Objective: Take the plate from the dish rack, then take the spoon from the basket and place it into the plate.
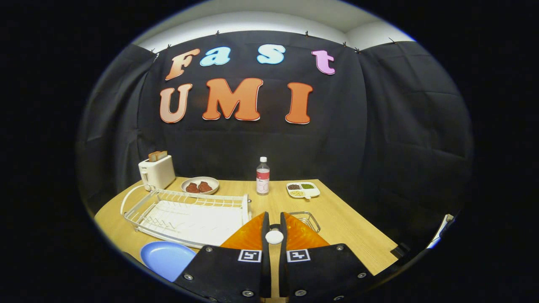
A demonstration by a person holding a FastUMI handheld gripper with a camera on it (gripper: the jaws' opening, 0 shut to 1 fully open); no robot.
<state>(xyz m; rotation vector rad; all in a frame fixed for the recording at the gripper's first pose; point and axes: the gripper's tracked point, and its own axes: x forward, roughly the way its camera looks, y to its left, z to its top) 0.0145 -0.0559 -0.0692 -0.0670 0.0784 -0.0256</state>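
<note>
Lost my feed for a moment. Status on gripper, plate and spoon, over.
Gripper shut on white spoon, raised by wire basket. Blue plate out on table, beside empty dish rack. Nothing blocking the way to the plate.

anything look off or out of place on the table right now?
Nothing spilled, tipped or damaged. Blue plate lies flat on the table in front of the empty dish rack. Gripper is shut on a white spoon handle, with the wire basket just beyond the fingers. Toaster and bottle stand upright.
</note>
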